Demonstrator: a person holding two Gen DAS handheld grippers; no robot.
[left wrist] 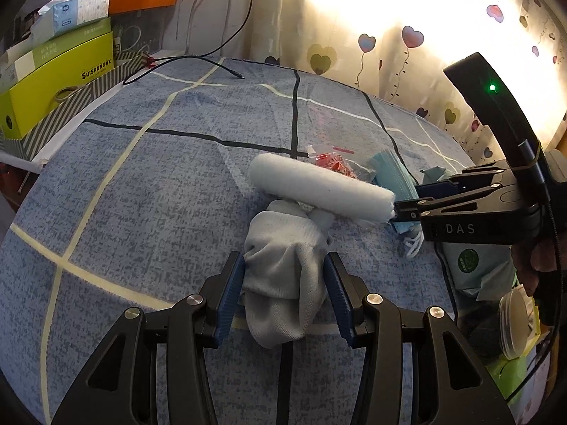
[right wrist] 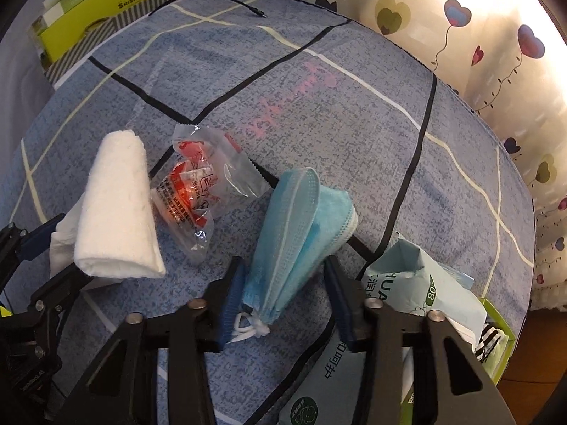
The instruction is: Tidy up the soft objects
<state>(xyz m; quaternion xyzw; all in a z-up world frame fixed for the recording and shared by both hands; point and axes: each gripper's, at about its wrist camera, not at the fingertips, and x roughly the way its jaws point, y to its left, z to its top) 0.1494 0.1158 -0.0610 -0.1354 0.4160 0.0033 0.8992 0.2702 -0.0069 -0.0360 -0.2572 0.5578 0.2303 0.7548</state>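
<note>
blue checked bedspread (left wrist: 149, 184), left tongs (left wrist: 285, 276) clenched on grey sock (left wrist: 283, 283), right tongs (right wrist: 283, 283) round blue mask (right wrist: 301, 226), barely touching

The left claw (left wrist: 285, 285) grips a grey sock (left wrist: 283, 283) on the blue bed cover (left wrist: 141, 212). Just beyond lies a white rolled towel (left wrist: 319, 187), the right claw (left wrist: 407, 209) at its right end.

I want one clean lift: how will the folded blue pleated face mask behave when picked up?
Probably floppy: the folded blue pleated face mask already fans out unevenly. Likely very light, thin layers. Its white ear loops lie loose at the near end, so they may dangle from the right gripper.
</note>
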